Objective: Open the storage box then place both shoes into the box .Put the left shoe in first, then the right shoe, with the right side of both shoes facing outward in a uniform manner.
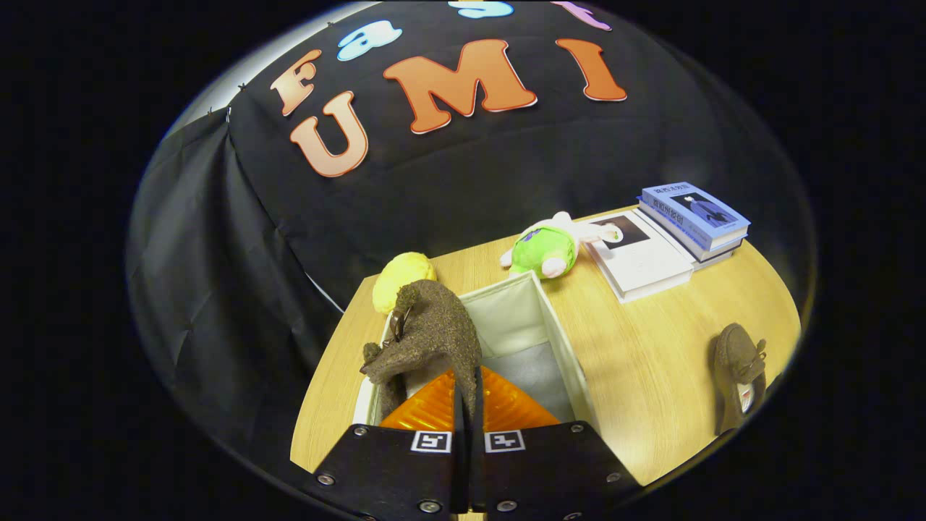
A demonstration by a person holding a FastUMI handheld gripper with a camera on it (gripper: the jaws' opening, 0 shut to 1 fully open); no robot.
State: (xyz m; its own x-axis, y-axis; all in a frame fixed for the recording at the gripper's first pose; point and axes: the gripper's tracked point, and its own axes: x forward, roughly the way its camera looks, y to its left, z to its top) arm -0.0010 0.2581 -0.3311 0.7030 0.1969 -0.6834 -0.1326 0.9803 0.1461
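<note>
Gripper view: the gripper is poised above the open box, a white fabric bin standing on the wooden table. The two fingers are drawn almost together, with only a thin dark slit between them, and they pinch a brown shoe by a narrow edge of its upper. The shoe hangs from the fingers over the left part of the box, just ahead of the fingertips, its body arching up and away, with a small metal ring visible on its left side. Whether any part of the shoe touches the box wall or floor cannot be told. Which shoe of the pair it is cannot be told either. The inside of the box shows pale walls and a grey floor to the right of the held shoe. The second shoe, also brown, lies on the table well to the right of the box, apart from it, on its side with the opening turned toward the table edge. Beyond the box, at its far left corner, a yellow plush rests on the table, partly hidden by the held shoe. Just past the far right corner of the box lies a green and white plush toy. Farther right of that toy, a white book lies flat, and beside it a stack of blue books.
</note>
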